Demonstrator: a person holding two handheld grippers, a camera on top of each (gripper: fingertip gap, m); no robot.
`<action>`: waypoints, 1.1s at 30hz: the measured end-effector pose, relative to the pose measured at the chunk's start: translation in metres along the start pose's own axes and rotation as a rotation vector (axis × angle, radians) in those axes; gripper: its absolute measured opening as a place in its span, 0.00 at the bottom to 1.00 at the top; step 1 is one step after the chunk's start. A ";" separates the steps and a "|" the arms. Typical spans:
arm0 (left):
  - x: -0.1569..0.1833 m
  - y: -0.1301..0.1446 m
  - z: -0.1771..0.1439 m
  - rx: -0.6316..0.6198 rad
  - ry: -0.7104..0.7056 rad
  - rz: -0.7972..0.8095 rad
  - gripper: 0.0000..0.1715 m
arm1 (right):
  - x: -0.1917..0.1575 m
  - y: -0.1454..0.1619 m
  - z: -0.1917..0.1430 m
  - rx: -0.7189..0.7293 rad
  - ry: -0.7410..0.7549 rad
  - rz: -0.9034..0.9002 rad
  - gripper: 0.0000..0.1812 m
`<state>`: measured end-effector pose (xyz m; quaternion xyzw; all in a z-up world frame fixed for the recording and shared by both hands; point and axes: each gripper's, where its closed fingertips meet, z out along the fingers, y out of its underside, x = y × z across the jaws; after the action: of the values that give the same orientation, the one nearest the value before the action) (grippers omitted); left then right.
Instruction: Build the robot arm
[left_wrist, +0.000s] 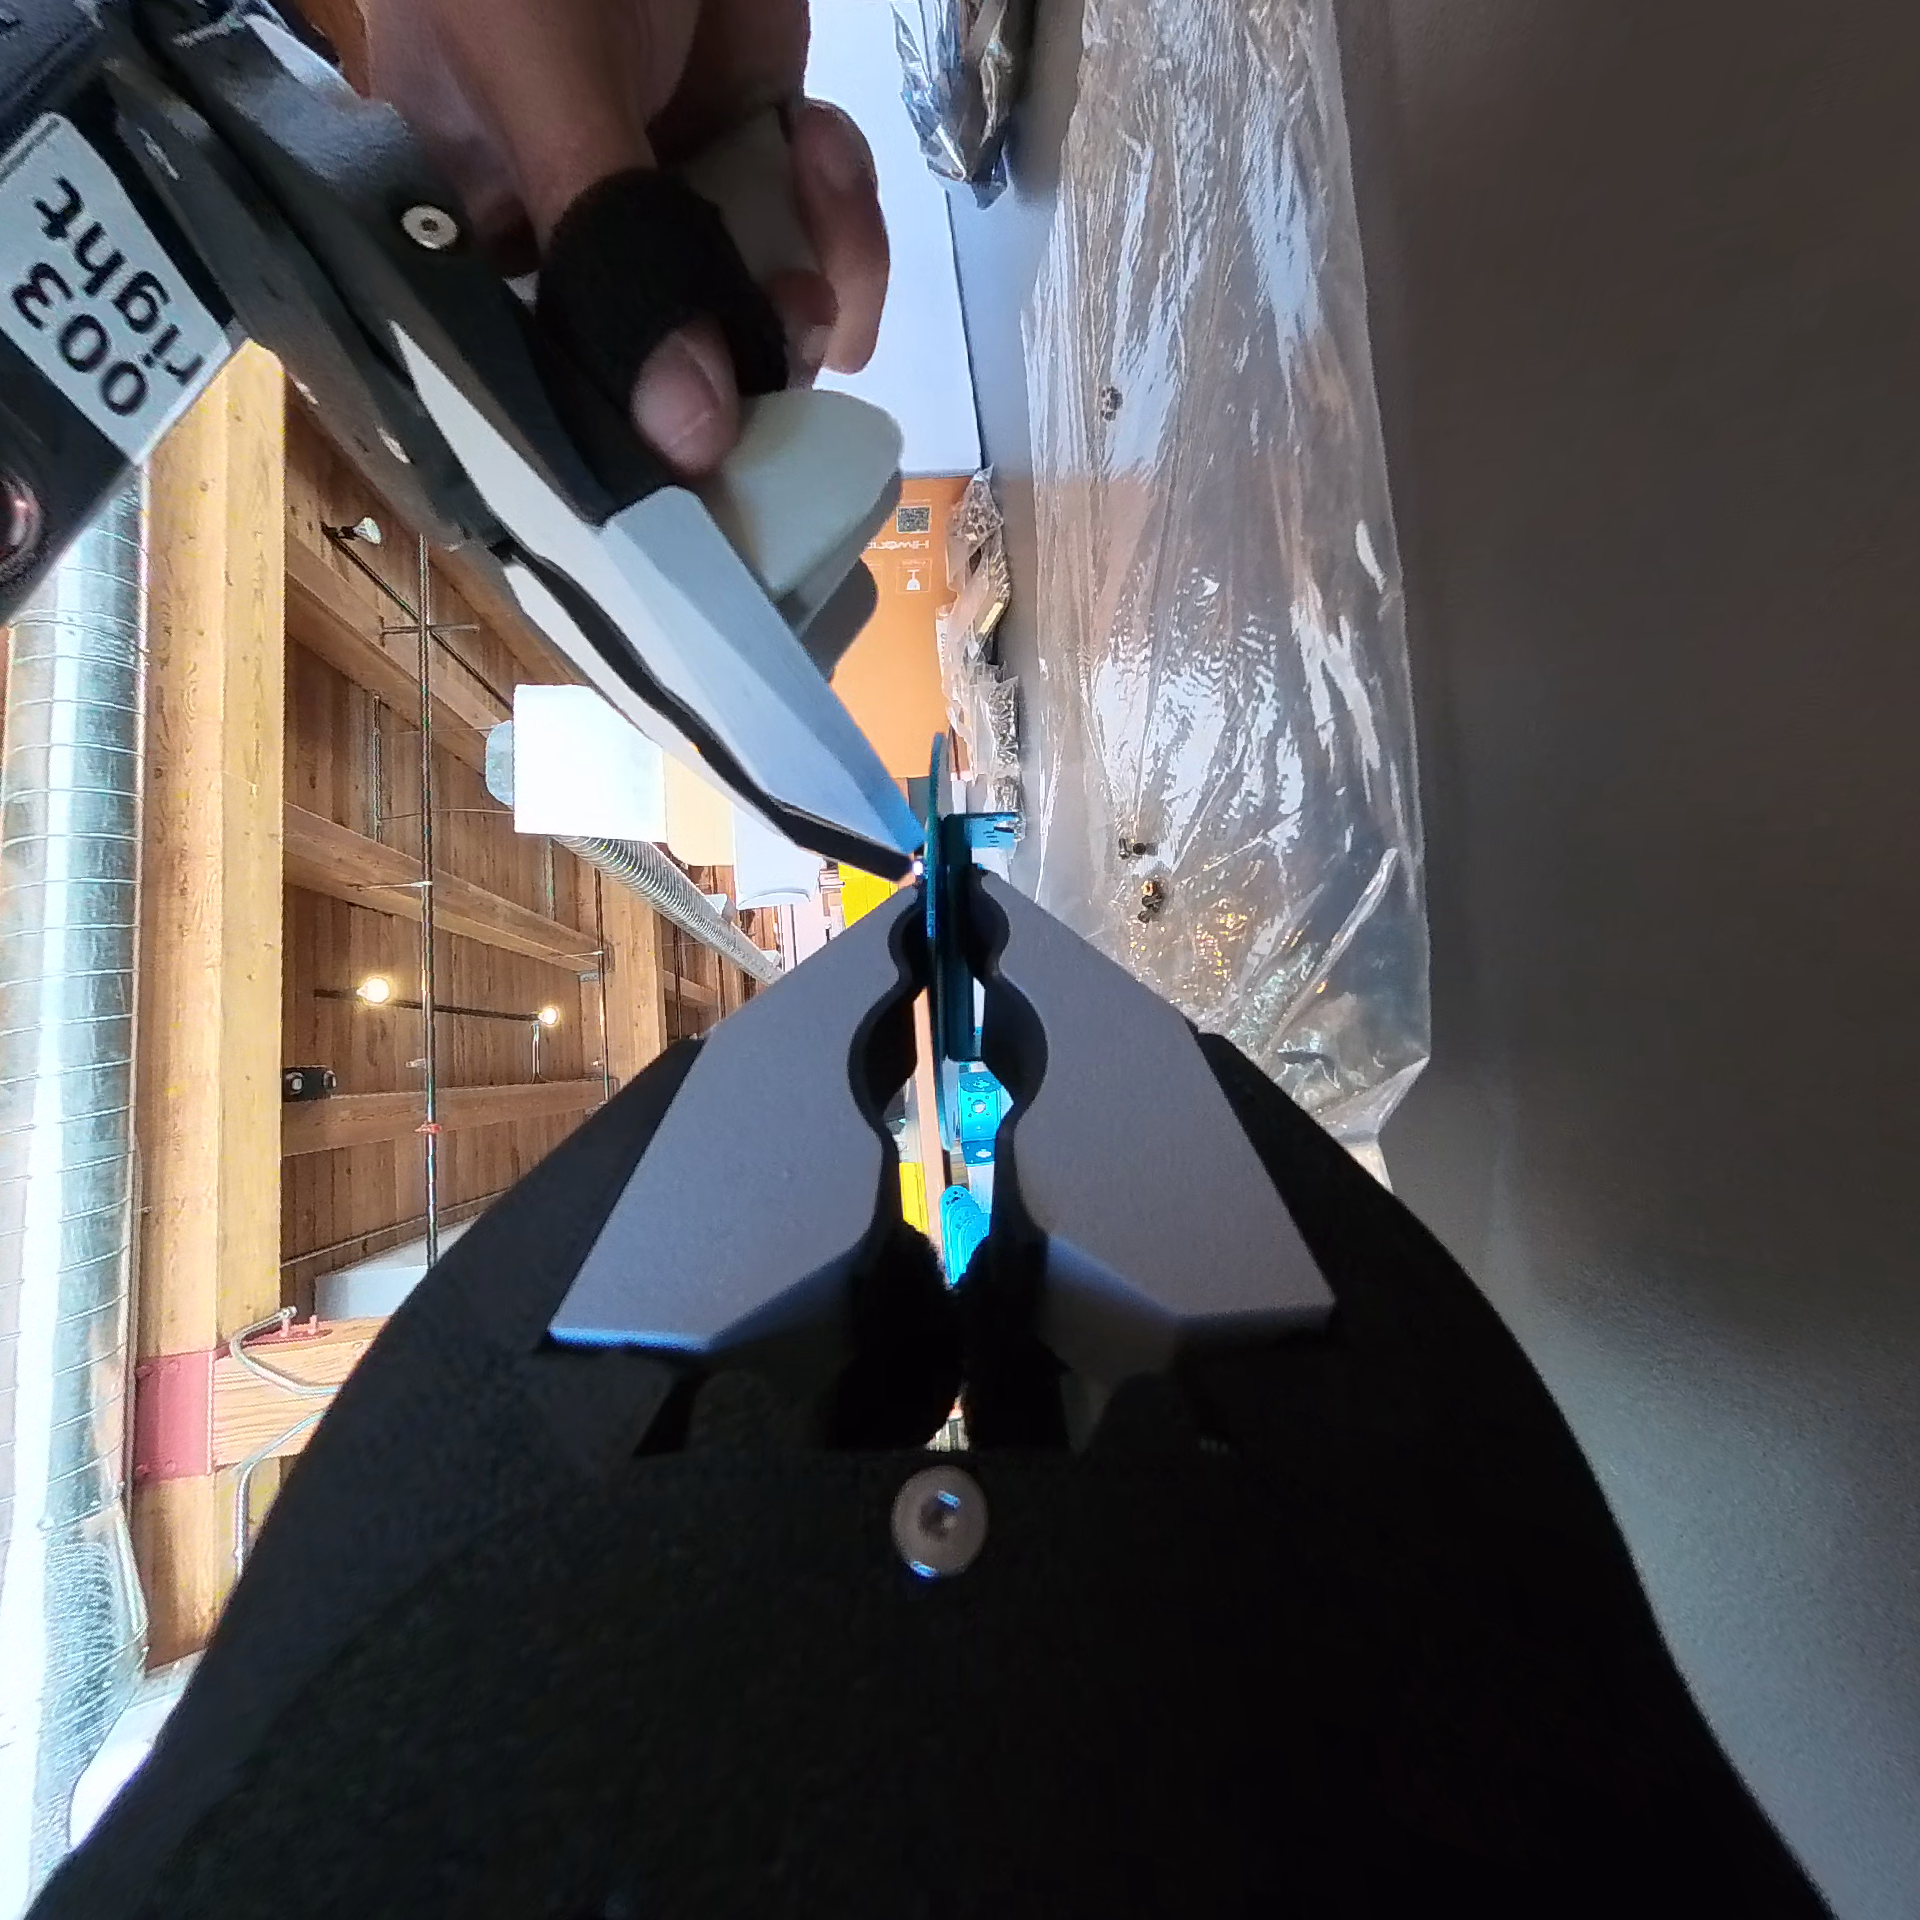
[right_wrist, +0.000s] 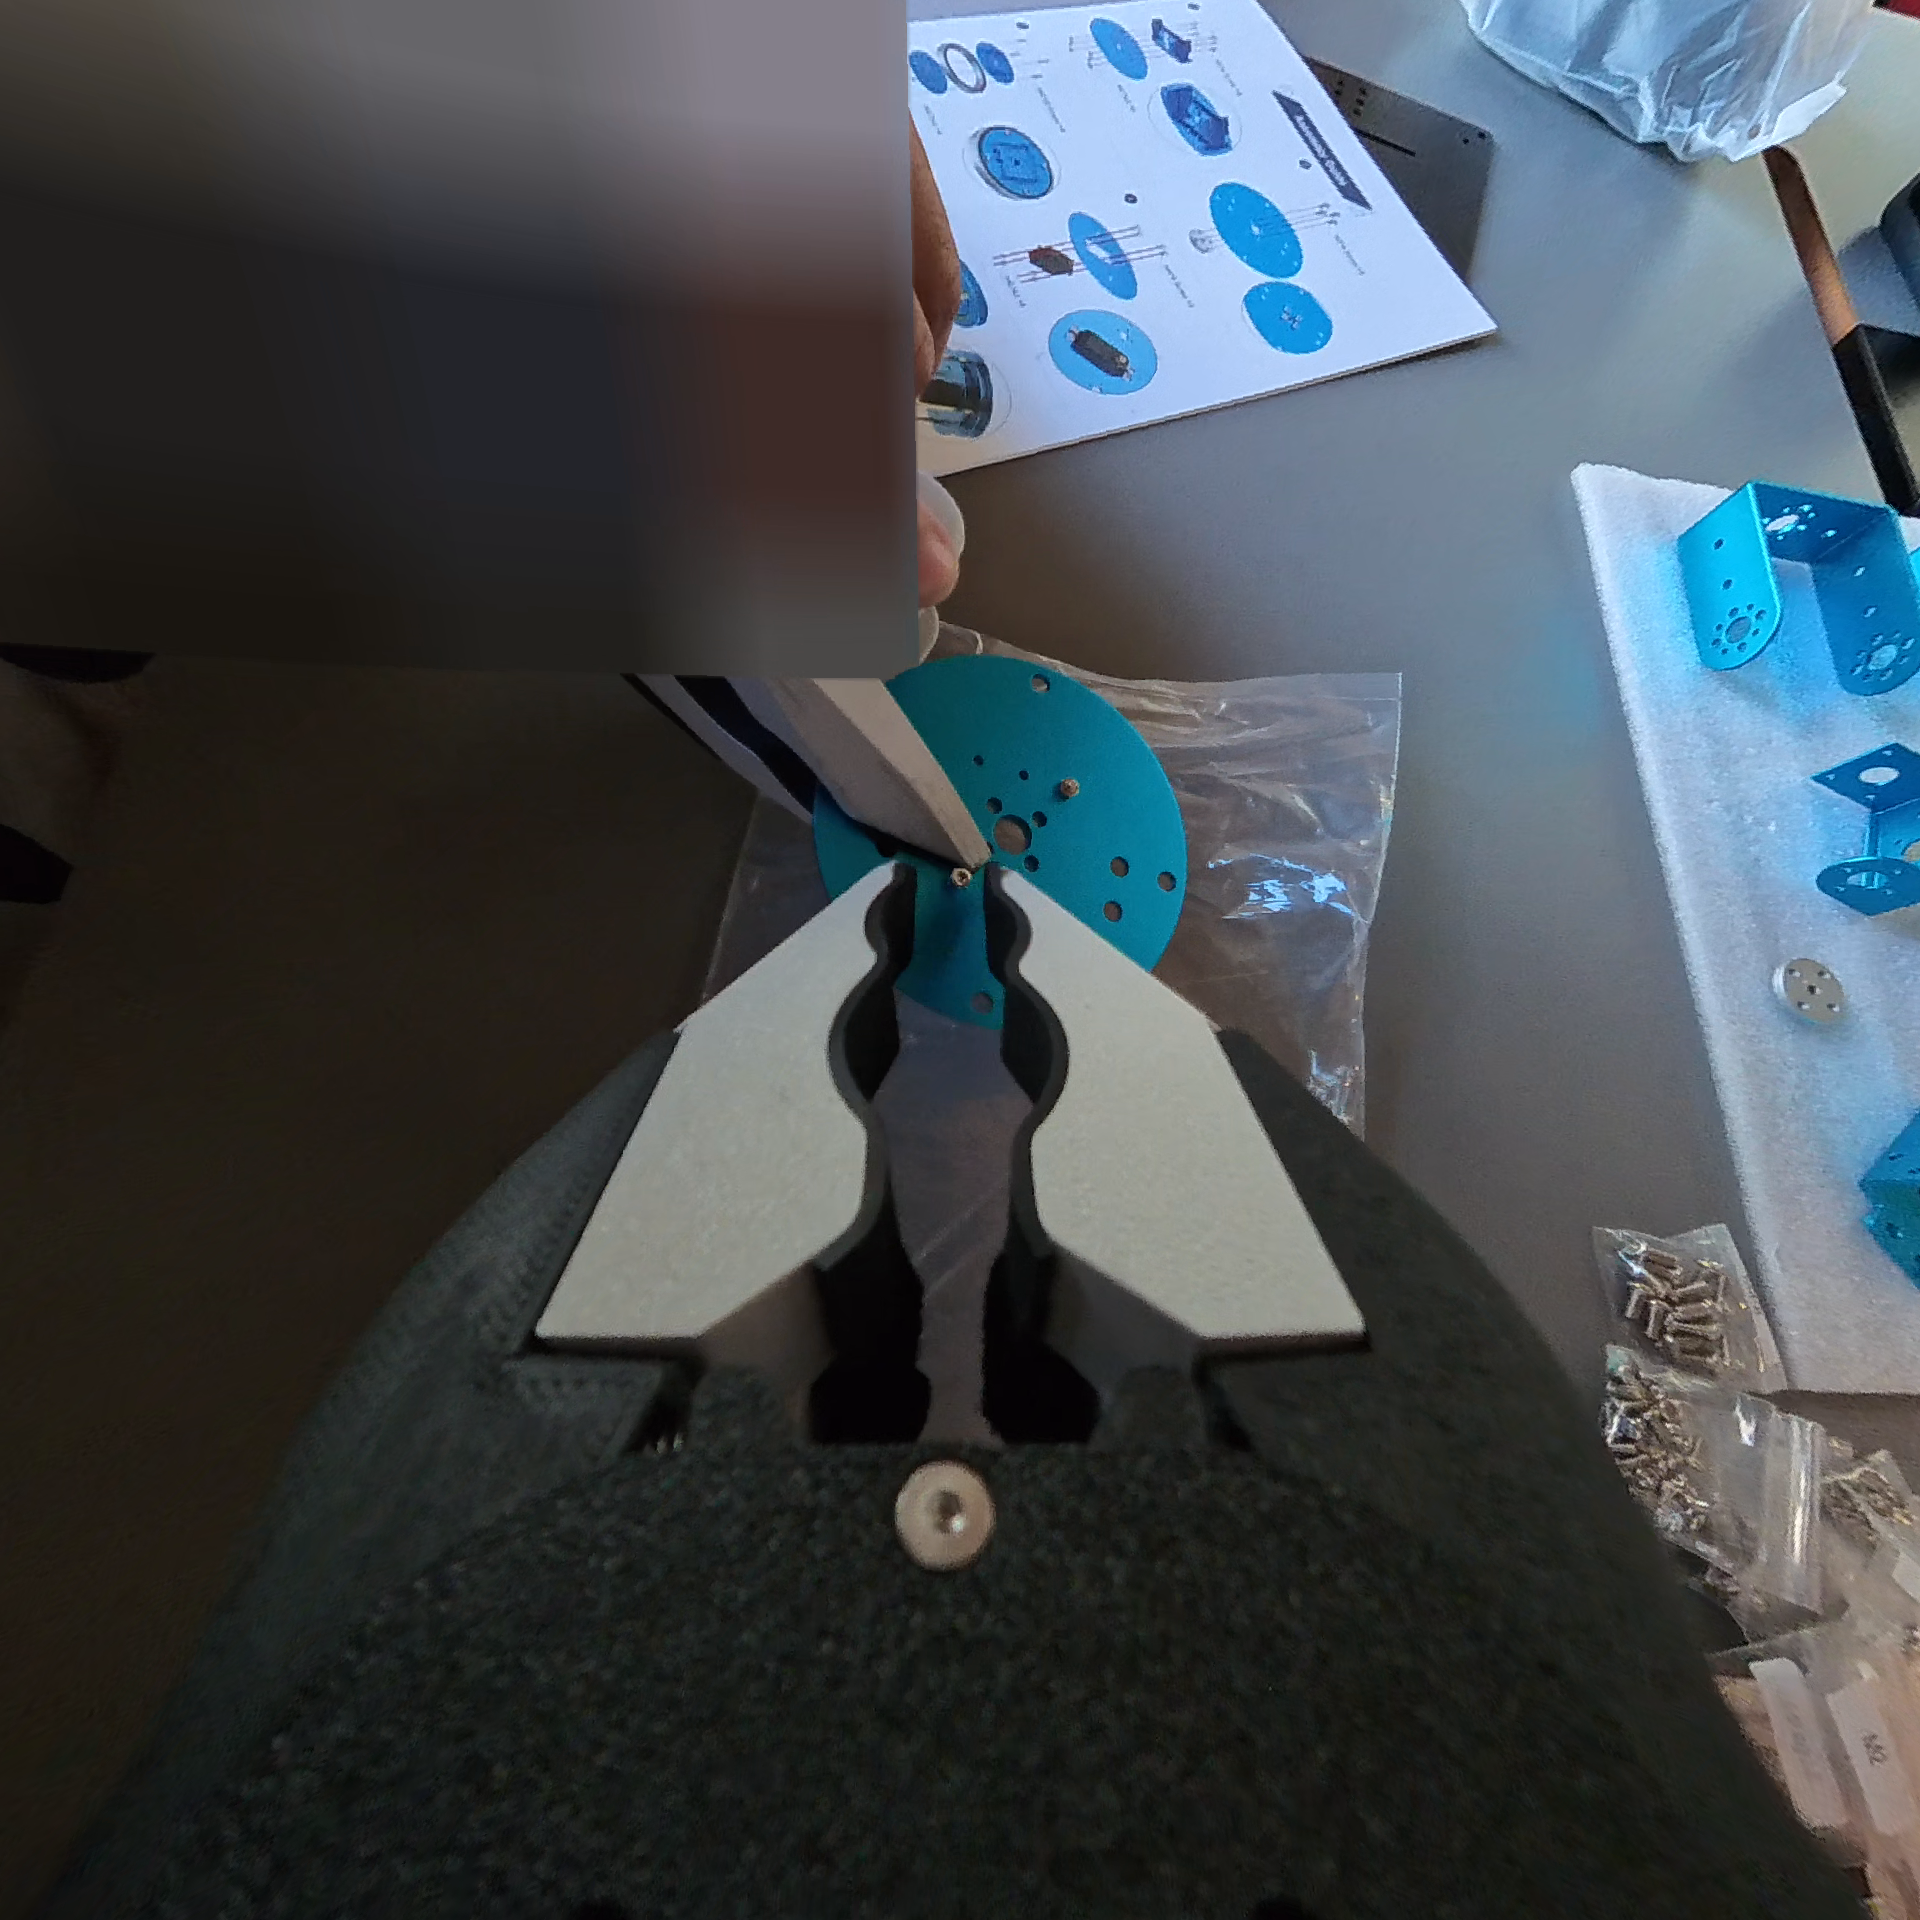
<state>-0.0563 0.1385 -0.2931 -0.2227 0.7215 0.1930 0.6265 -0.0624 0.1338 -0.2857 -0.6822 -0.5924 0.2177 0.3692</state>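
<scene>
- Right tongs fill the near foreground of their own view: black grainy body, 2 grey fingers parted by a narrow gap. A small silver screw sits between the tips; whether they pinch it, I cannot tell.
- Left tongs are clamped on a thin round teal metal disc, seen edge-on between the fingers and held up above a clear plastic bag on the grey worktop.
- By the look of it, the disc is light, stiff and smooth, so it may swivel in a pinch. A hold across its flat faces near the rim, clear of the holes, seems soundest. The screw is tiny and easily dropped.
- Counted: 1 disc carrying 2 small fasteners, the second a short stud nearer its middle.
- Beside it lie 1 printed sheet of diagrams and a white foam pad bearing 3 blue metal brackets and 1 silver round hub.
- At least 2 small bags of screws lie near the foam pad.
</scene>
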 end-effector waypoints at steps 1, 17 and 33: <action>0.000 0.000 0.000 0.000 0.000 -0.001 0.02 | 0.000 0.000 0.000 0.001 0.000 0.002 0.07; -0.002 0.002 0.000 -0.010 -0.010 0.004 0.02 | -0.006 -0.007 -0.004 0.058 -0.064 0.078 0.11; -0.017 0.011 0.000 -0.024 -0.041 -0.128 0.02 | -0.007 -0.018 -0.009 0.239 -0.062 0.098 0.39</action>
<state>-0.0605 0.1494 -0.2765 -0.2721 0.6906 0.1657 0.6493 -0.0682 0.1249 -0.2674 -0.6543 -0.5395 0.3254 0.4182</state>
